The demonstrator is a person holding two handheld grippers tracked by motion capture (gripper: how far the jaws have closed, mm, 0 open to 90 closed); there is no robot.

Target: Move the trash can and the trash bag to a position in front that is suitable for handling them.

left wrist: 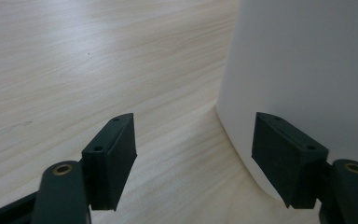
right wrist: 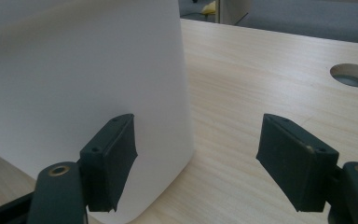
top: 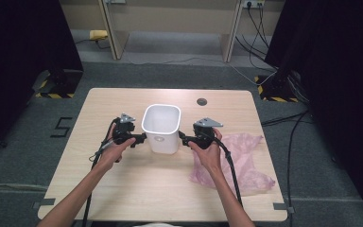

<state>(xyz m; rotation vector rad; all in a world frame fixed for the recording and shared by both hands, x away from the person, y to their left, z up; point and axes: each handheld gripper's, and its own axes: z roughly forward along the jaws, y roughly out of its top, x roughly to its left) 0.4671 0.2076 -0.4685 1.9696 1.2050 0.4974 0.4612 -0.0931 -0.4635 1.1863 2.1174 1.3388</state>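
Bin: white plastic waste bin (top: pixel 161 128), upright, open top, rounded-square rim; stands near the middle of the table, between the two grippers. Its wall shows in the left gripper view (left wrist: pixel 307 70) and in the right gripper view (right wrist: pixel 84 70).
Left gripper: left gripper (top: pixel 139 138), held in the person's left hand (top: pixel 115 149), points level at the bin's left wall. In its own view (left wrist: pixel 193 149) the jaws stand apart with bare tabletop between them; one jaw lies in front of the bin's rounded lower corner, the other is over the wood. Contact with the wall cannot be told. Nothing is gripped.
Right gripper: right gripper (top: pixel 183 139), held in the right hand (top: pixel 209 152), points level at the bin's right wall. In its own view (right wrist: pixel 196 154) the jaws are wide; one jaw lies in front of the bin's corner, the other stands well clear over the table. Nothing is gripped.
Bag: pink translucent plastic bag (top: pixel 243 163), crumpled flat on the table's right part, partly under the right forearm.
Table: light wooden table (top: pixel 123 179), with a round cable hole (top: pixel 202 101) behind the bin.
Surroundings: grey carpet, black cables at the right.
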